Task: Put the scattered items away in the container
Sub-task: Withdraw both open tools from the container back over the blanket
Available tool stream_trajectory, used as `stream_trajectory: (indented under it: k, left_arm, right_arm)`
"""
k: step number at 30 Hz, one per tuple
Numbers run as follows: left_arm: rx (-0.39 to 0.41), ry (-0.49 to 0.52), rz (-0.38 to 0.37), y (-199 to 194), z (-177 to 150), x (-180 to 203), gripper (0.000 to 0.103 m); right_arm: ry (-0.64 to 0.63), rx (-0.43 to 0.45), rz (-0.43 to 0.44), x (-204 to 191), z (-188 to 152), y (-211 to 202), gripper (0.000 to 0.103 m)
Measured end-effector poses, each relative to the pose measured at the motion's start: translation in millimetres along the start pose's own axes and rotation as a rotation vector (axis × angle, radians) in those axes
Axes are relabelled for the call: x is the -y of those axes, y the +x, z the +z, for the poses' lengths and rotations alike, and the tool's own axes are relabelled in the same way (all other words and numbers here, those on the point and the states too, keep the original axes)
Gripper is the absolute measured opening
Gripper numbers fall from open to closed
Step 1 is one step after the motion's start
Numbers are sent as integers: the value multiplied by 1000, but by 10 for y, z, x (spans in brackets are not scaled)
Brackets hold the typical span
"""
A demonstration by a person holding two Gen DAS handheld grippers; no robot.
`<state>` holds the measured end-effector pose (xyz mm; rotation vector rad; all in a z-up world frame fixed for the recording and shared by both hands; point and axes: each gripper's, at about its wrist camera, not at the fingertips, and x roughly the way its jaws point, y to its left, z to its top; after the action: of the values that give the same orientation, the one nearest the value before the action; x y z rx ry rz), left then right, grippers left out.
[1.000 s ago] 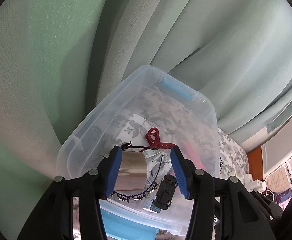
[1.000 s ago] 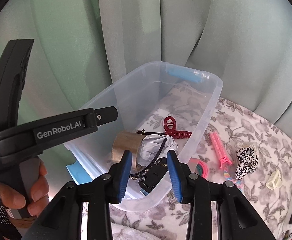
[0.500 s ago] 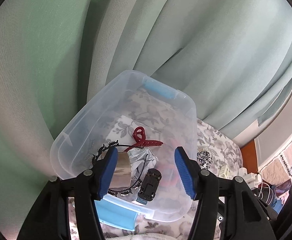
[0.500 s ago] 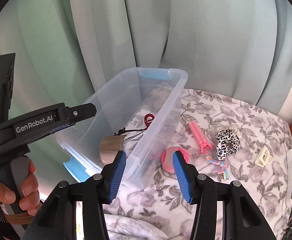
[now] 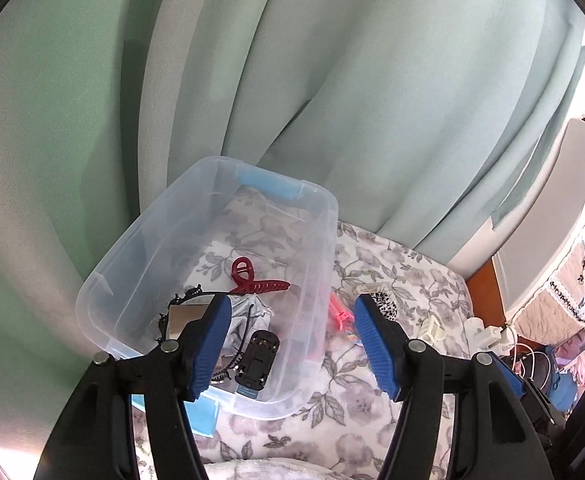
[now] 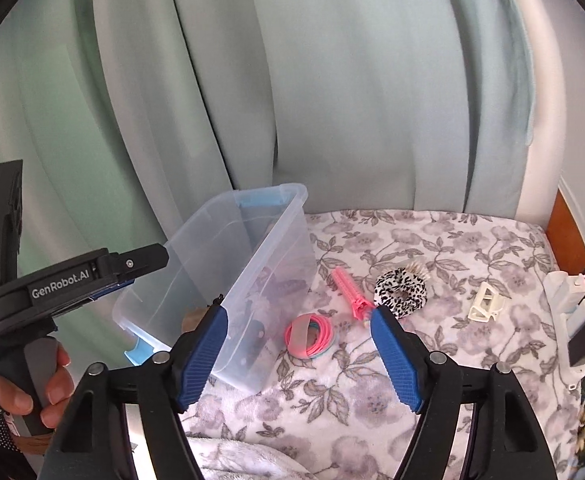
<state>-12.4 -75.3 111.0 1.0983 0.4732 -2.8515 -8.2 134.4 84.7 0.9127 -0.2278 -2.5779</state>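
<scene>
**Bin partly filled, bed still littered**

Both grippers are backing off the clear plastic bin [image 5: 316,216], which is shrinking in view since a second ago. My right gripper [image 6: 298,354] is opening its jaws with nothing between them; my left gripper [image 5: 288,344] is standing apart, also empty. Inside the bin I am seeing a glossy red claw clip [image 5: 252,280], a boxy black toy car [image 5: 258,360] and a shiny tape roll [image 5: 184,316]. Still waiting on the floral bedspread [image 6: 432,360], from the right wrist view: pink elastic bands [image 6: 310,334] at 12 o'clock, a ridged pink clip [image 6: 350,292], a fuzzy leopard scrunchie [image 6: 400,290] and a cream clip [image 6: 486,300] toward 1 and 2 o'clock.
</scene>
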Motion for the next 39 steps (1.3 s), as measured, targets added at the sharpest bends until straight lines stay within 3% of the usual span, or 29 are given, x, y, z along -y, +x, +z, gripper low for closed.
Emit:
stream_trajectory:
  k: [13,15,19,25,32,35,39]
  left_arm:
    - [14,111,-20,-46,-140,655,65]
    - [5,142,-20,-22,-187,755,65]
    - [-19,183,-21,47,-263,910,65]
    - [-58,211,-34,177,-340,1038,65]
    - [-72,246,-29,314,-414,1127,73]
    - [-94,243,-12,403,-447,1133,86]
    - [-110,238,-2,524,-483,1123,86]
  right_arm:
    - [140,151,-111,761,-196,-571,87]
    - [165,163,-142,881,-239,-632,88]
    - [192,175,-182,1074,-287,-708,103]
    - [256,172,-221,1263,-402,-719,103]
    - [186,192,-308,1232,-474,-679,103]
    - [164,195,-325,1225,-467,-663,103]
    - [159,171,-325,1251,-488,-580,103]
